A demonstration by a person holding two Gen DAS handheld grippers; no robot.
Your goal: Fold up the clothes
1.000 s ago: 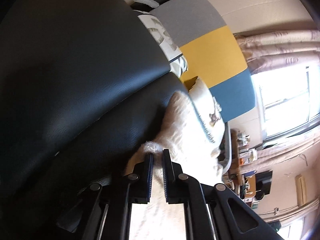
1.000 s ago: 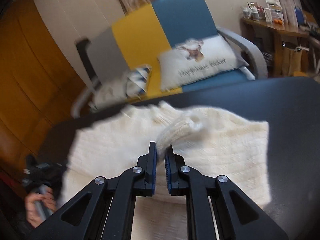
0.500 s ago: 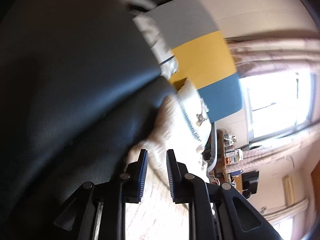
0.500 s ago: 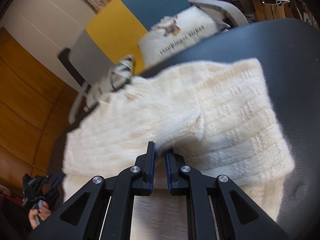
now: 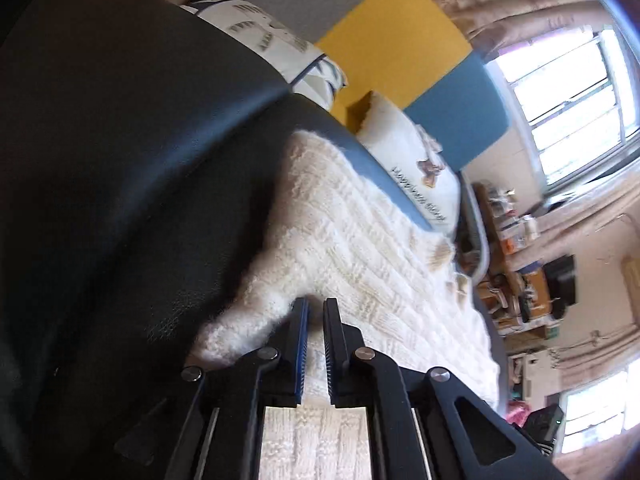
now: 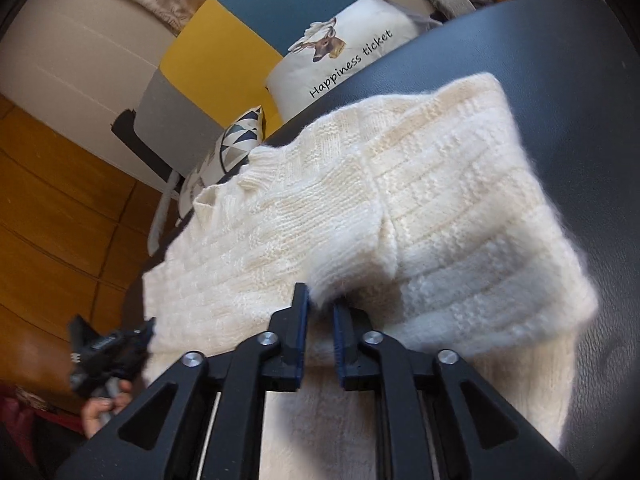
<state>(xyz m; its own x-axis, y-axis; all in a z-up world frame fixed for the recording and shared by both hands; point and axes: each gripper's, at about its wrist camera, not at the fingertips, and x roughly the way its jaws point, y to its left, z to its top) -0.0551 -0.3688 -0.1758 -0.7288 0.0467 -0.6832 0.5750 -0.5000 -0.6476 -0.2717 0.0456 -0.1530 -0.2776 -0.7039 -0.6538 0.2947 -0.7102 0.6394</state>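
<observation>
Fluffy cream knitted sweater (image 5: 360, 248) spread on black leather surface (image 5: 120, 140). Left hand-held gripper (image 5: 315, 316) closing on its edge.

Right hand-held gripper (image 6: 320, 308) opening, folded sleeve tip (image 6: 340, 276) between jaws. Best to let go slowly, then press flat.

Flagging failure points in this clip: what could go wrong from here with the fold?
1. The right hand-held gripper is opening on the folded-in sleeve of the cream knitted sweater; fluffy yarn may cling and drag it back.
2. The left hand-held gripper is closing on the hem and may bunch it.
</observation>
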